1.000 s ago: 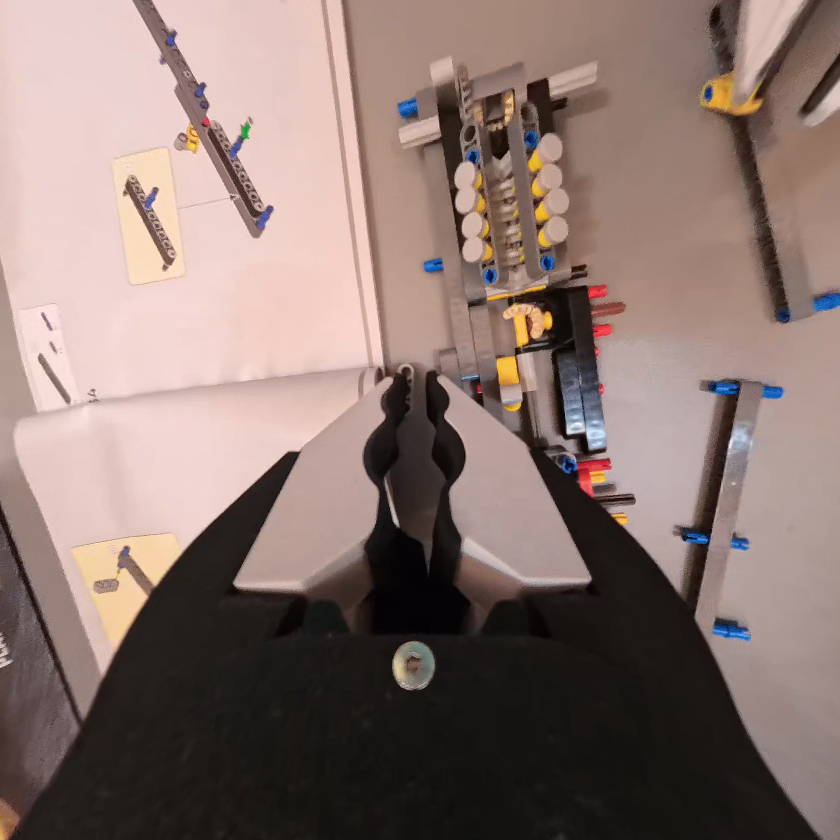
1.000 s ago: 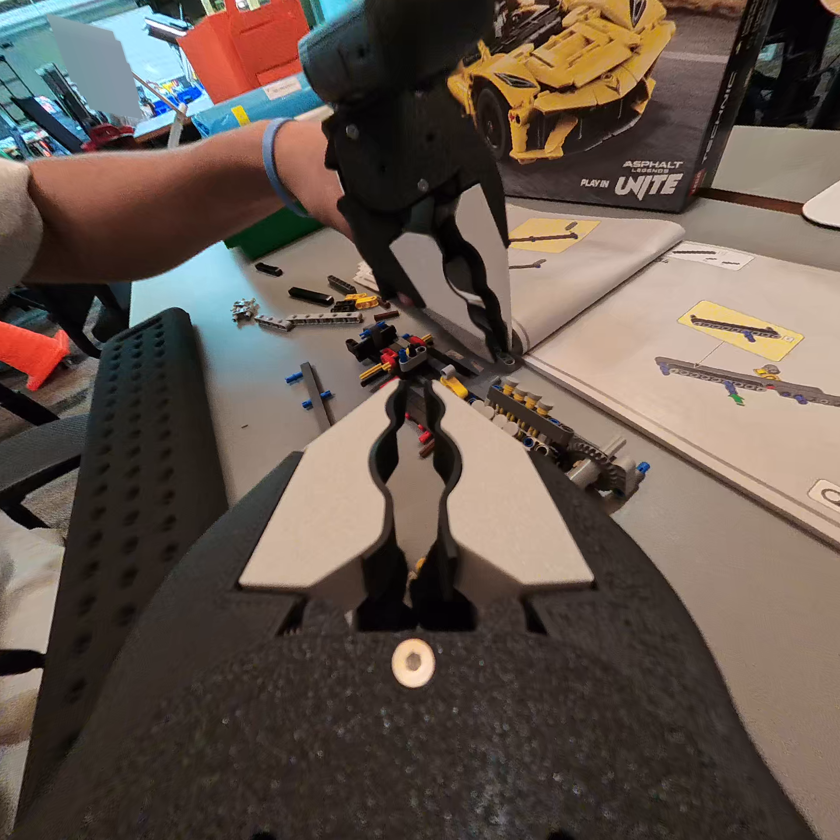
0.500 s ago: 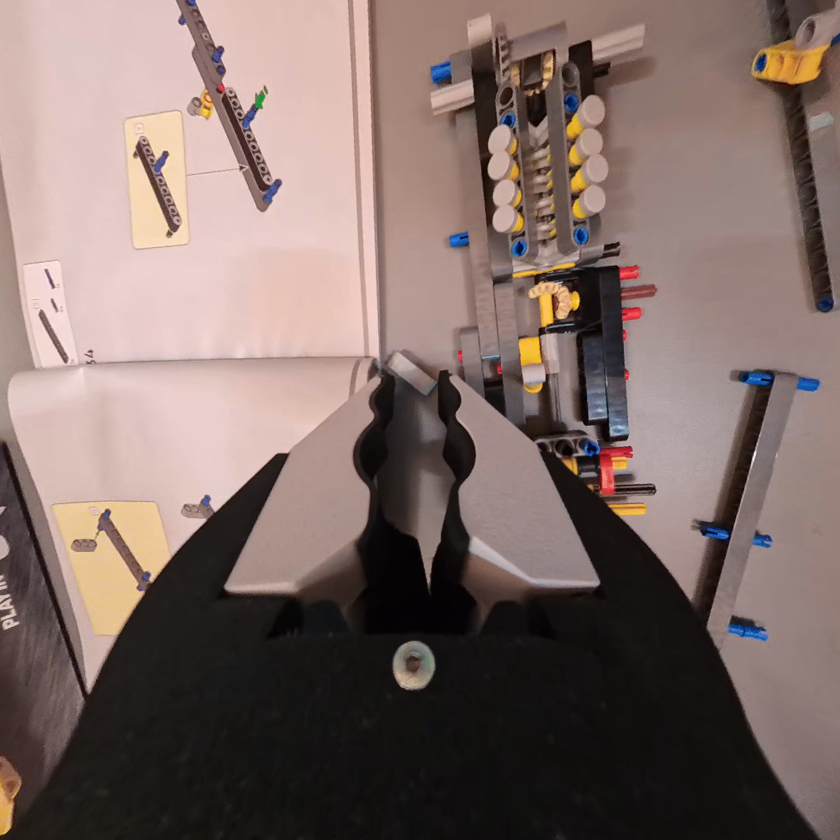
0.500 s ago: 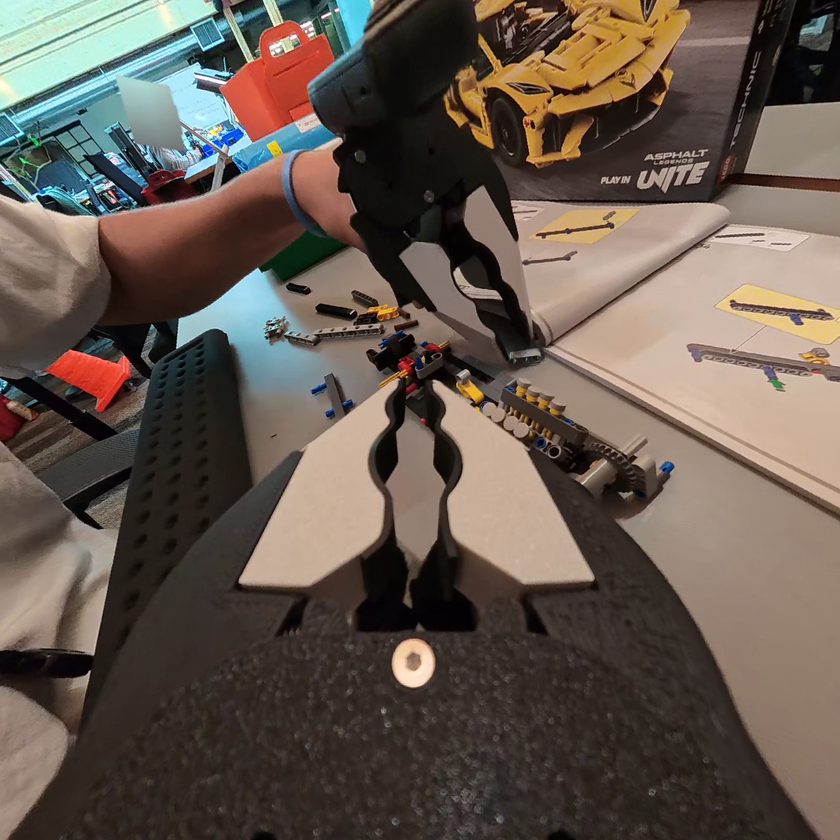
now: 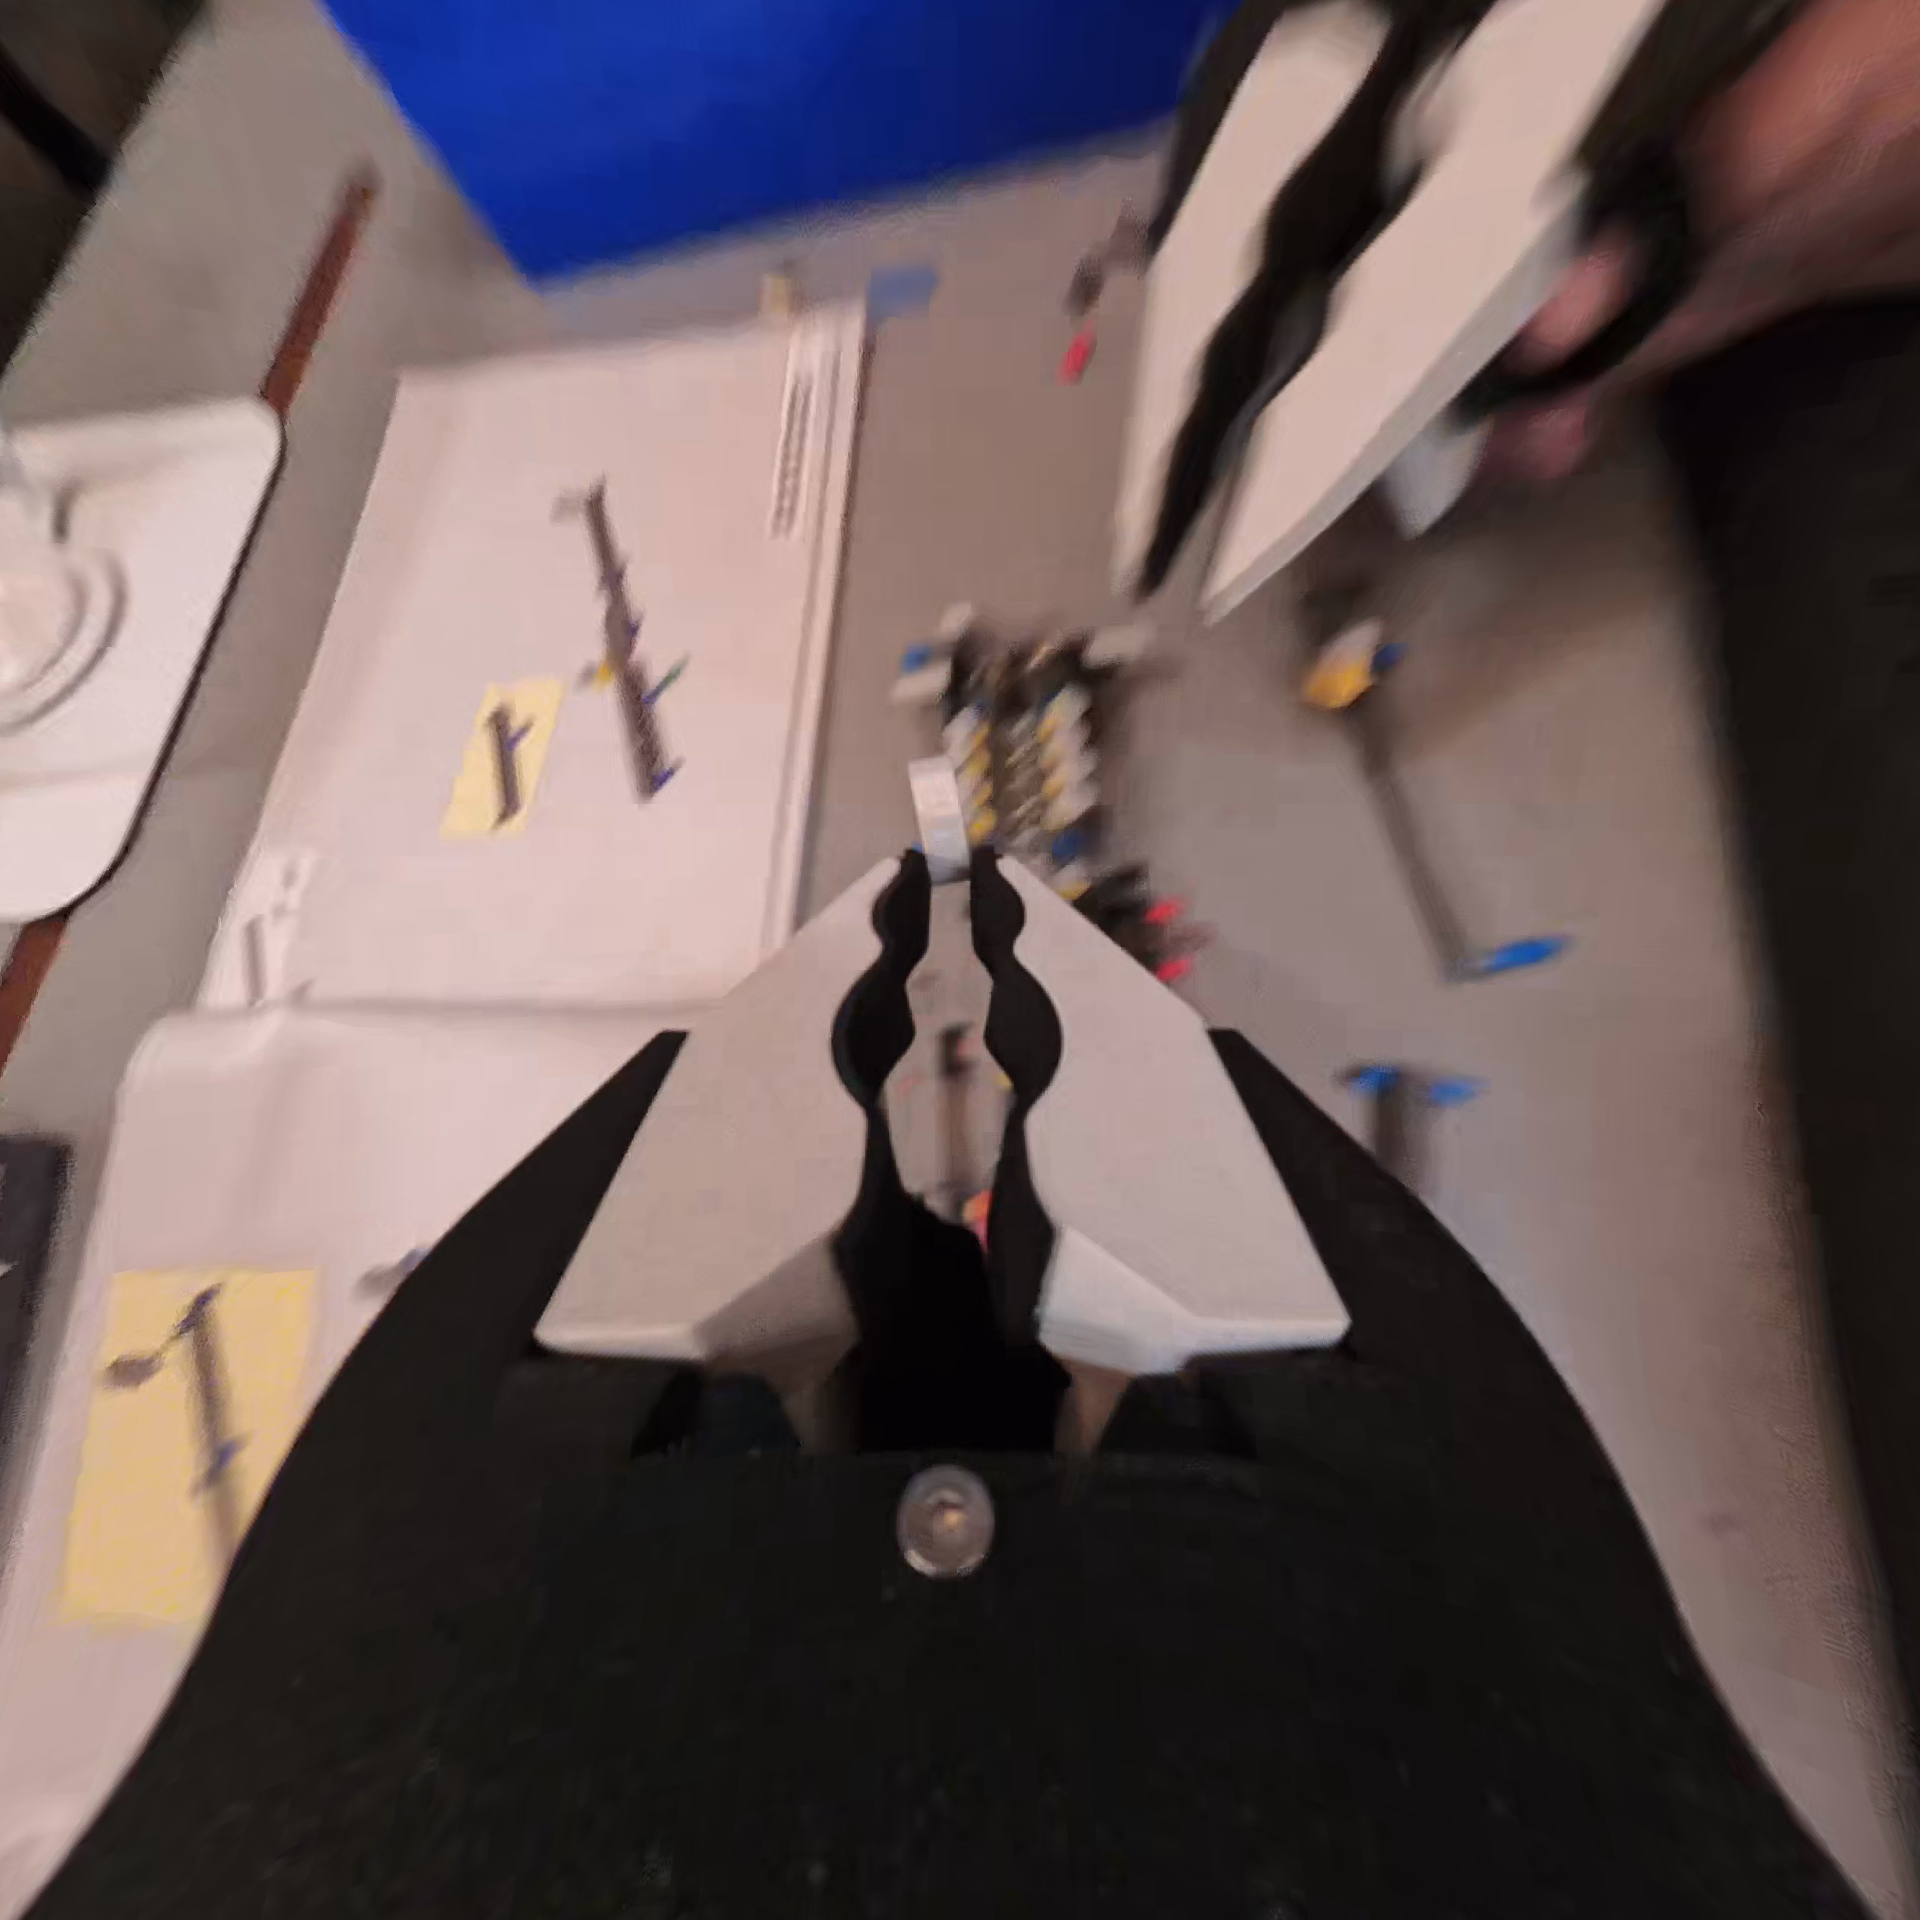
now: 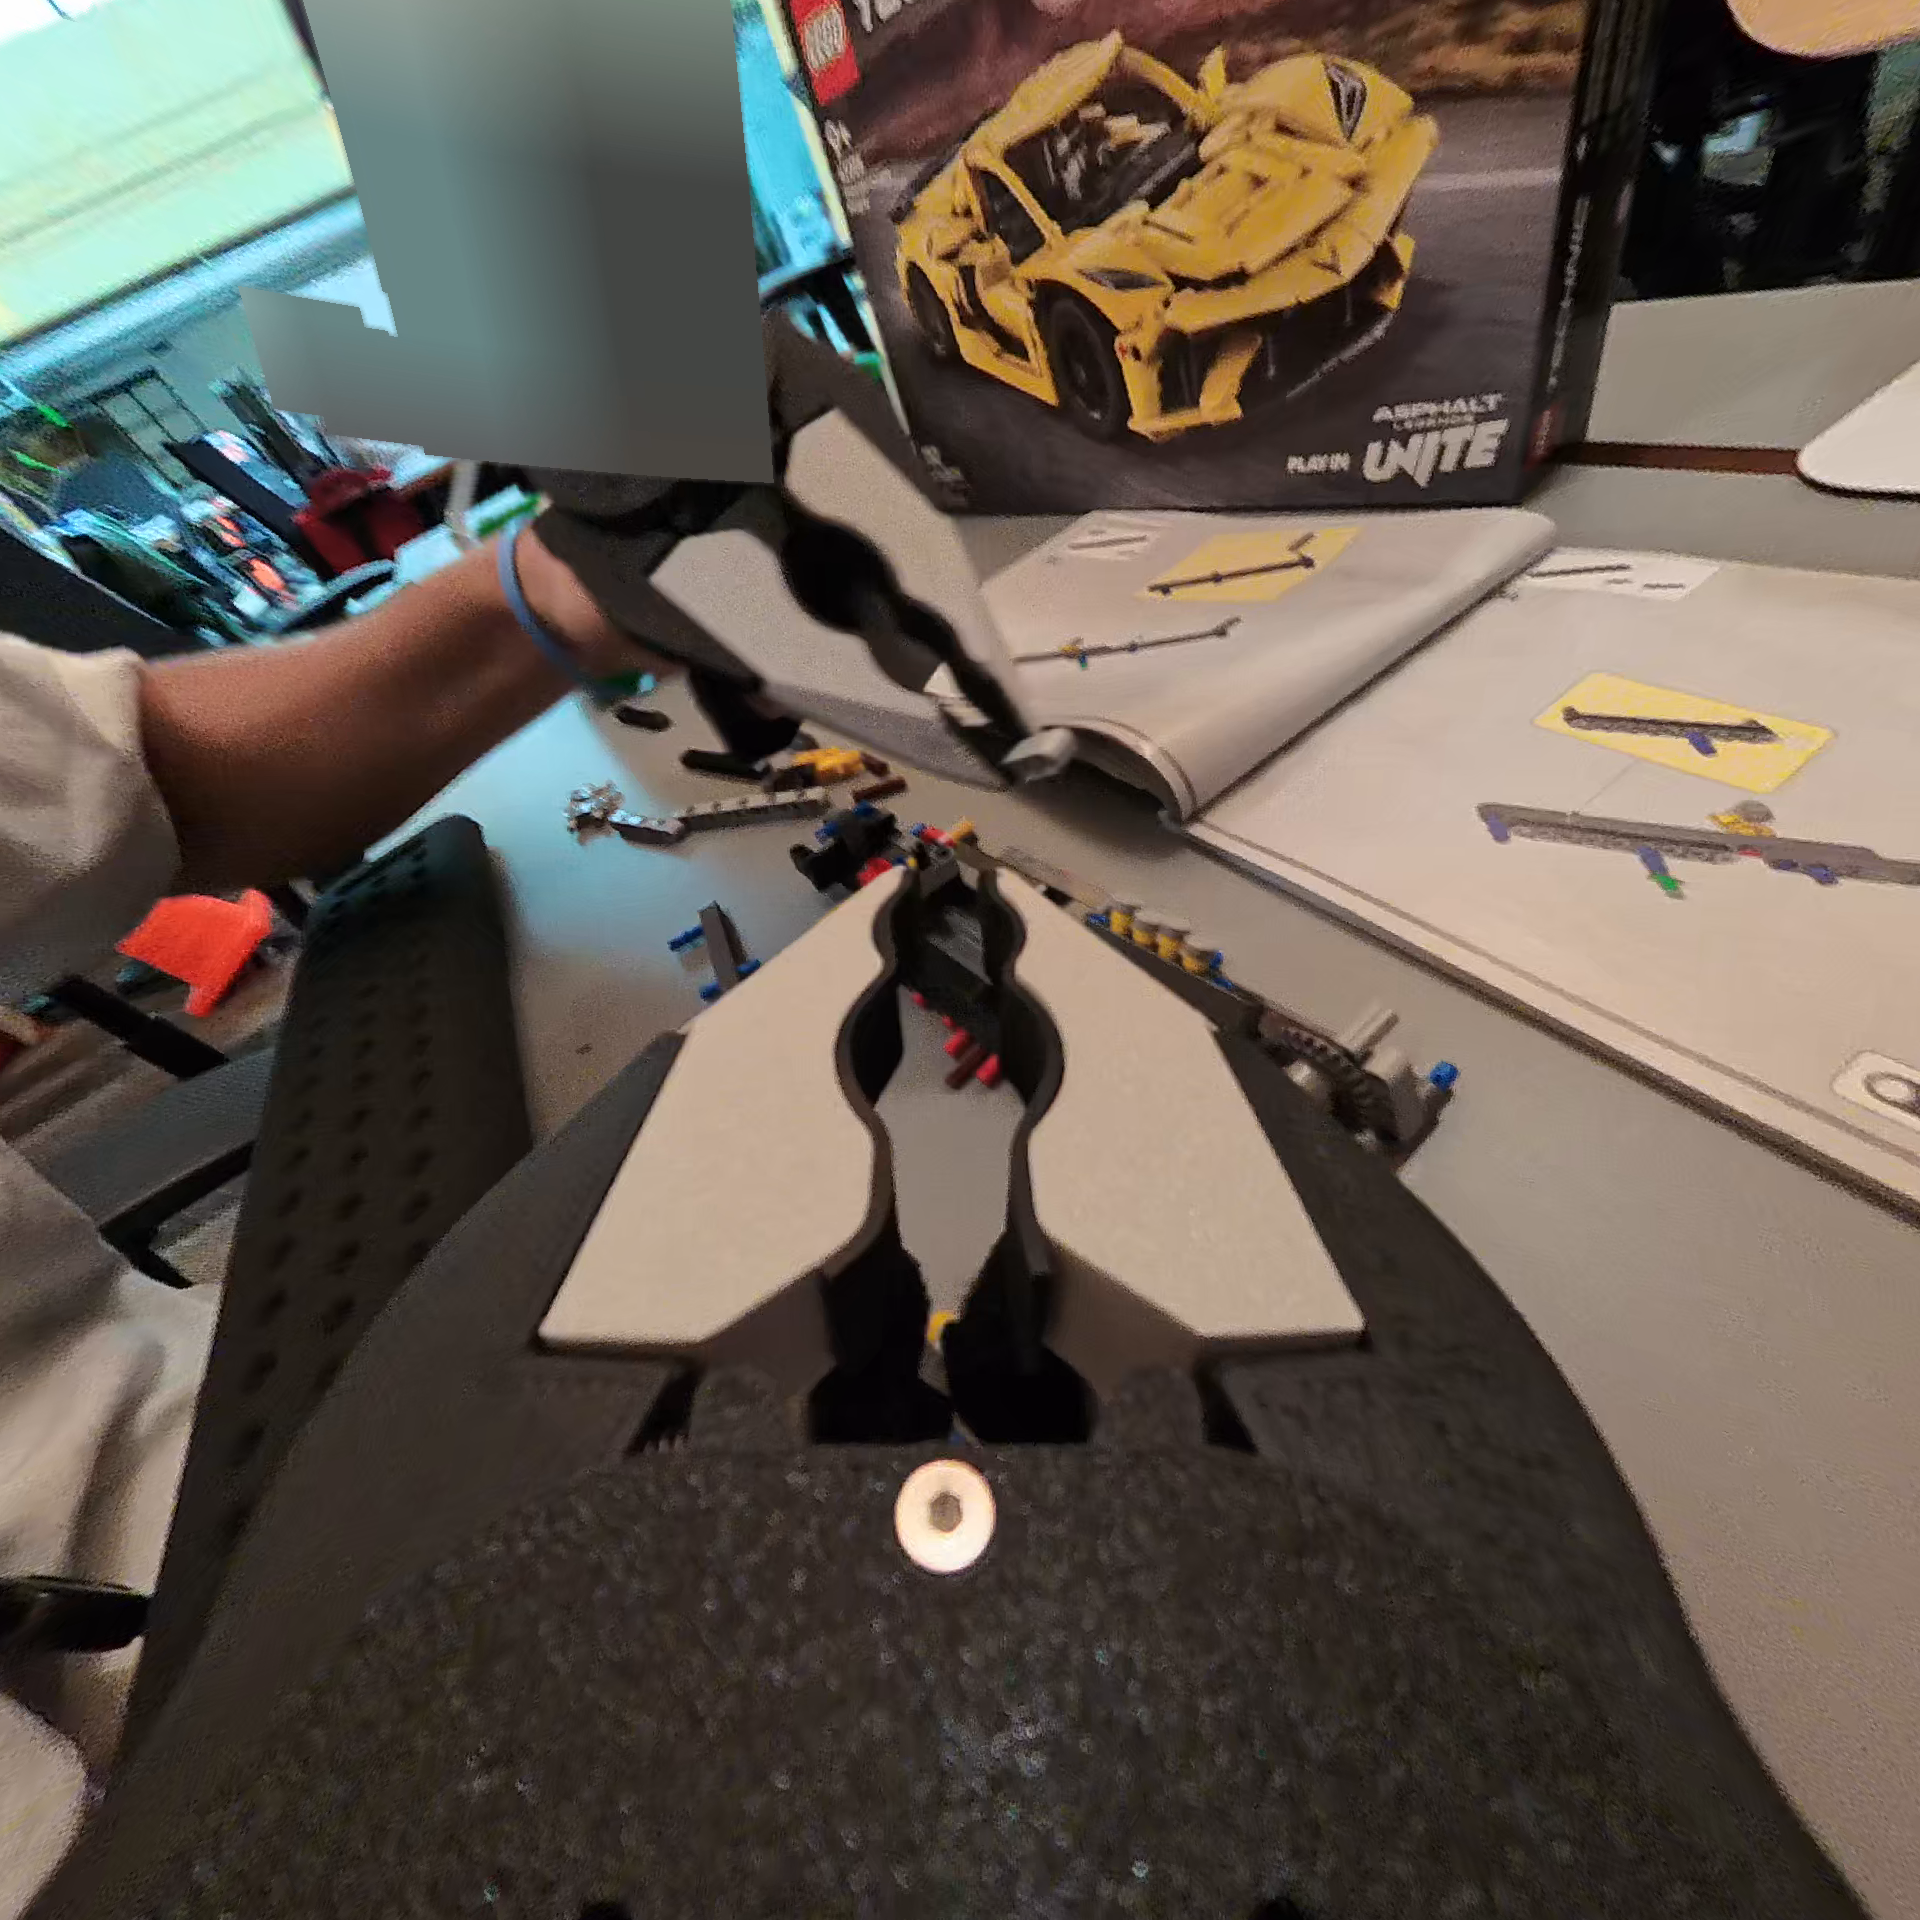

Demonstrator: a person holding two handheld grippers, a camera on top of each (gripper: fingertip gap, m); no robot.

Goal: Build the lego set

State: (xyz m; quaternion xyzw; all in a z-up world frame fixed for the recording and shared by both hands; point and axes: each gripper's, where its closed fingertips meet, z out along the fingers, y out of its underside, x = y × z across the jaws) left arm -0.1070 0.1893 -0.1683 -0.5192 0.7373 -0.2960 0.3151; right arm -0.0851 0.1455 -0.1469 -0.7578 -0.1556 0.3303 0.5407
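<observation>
1. Near the middle of the grey table [image 6: 1558, 1299] lies the partly built assembly [image 6: 1174, 961]: a long dark beam carrying a row of yellow-and-grey cylinders, a toothed gear at one end and red and blue pins along its side. By my judgement the build is at an early stage, far from the yellow car pictured on the box [image 6: 1195, 239] at the far edge.
2. Loose parts wait beside it: a grey beam with blue pins [image 6: 717, 940], a pale holed beam [image 6: 743, 808] and small black pieces.
3. Across the table's far side the instruction booklet [image 6: 1507, 810] lies open, its matte pages flat.
4. Held above the booklet's fold, the left gripper [image 5: 943, 868] pinches a small pale grey piece [image 5: 938, 816], smooth and blocky; this view is motion-blurred.
5. Over the assembly, the right gripper [image 6: 948, 883] has its wavy black-edged jaws narrowly apart, apparently empty.
</observation>
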